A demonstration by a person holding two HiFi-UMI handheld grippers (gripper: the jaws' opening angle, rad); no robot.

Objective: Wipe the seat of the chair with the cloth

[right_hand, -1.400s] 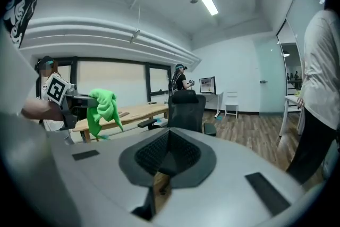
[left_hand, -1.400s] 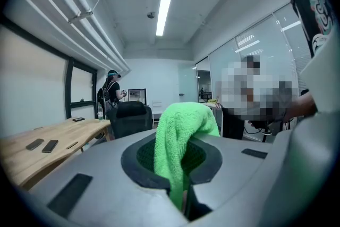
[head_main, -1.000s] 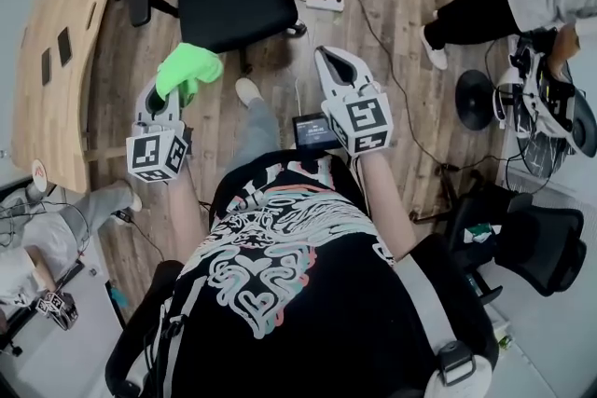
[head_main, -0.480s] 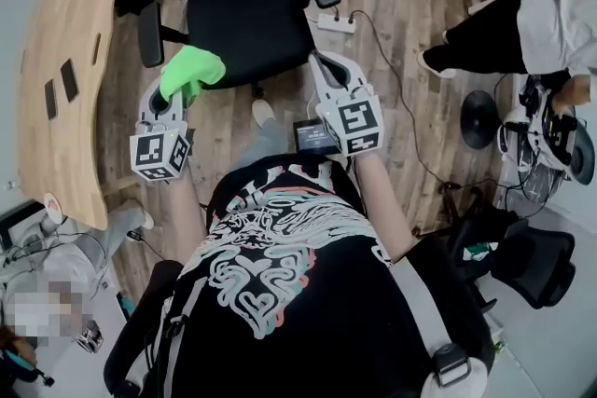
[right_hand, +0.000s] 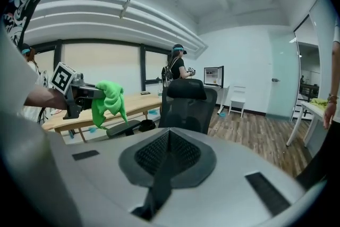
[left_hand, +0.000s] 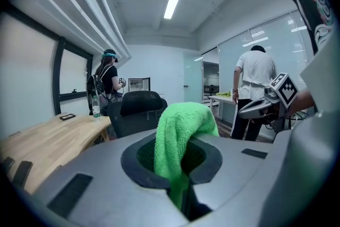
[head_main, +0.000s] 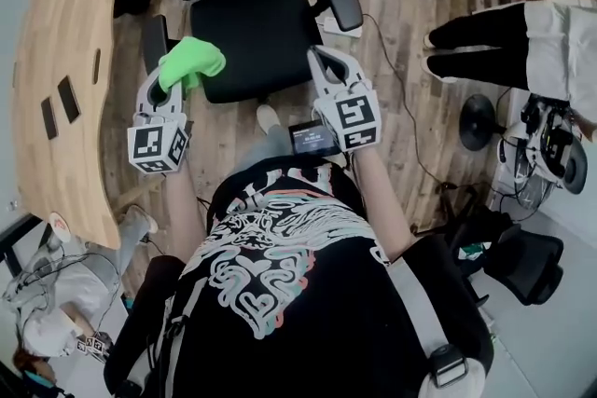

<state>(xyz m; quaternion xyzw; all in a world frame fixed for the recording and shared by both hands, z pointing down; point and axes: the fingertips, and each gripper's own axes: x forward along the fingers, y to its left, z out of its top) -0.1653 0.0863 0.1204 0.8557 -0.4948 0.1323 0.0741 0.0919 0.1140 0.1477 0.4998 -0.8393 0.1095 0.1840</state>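
Observation:
A black office chair has its seat [head_main: 256, 31] just ahead of me in the head view, with its back [right_hand: 187, 101] facing me in the right gripper view. My left gripper [head_main: 173, 81] is shut on a bright green cloth [head_main: 191, 61], held in the air over the chair's left armrest [head_main: 151, 40]. The cloth [left_hand: 179, 135] bulges out above the closed jaws in the left gripper view. My right gripper [head_main: 326, 61] is shut with nothing in it, hovering at the seat's front right edge. The cloth [right_hand: 108, 102] also shows at the left of the right gripper view.
A curved wooden desk [head_main: 56, 61] runs along the left. A power strip with cables lies on the wood floor [head_main: 410, 23] to the right. A person [head_main: 522, 33] stands at right near another black chair [head_main: 522, 256]. Someone else stands far back by the desk [left_hand: 109, 82].
The chair has come closer and sits more centrally below me. Both grippers have moved forward to the seat's front edge, the cloth still gripped in the left one.

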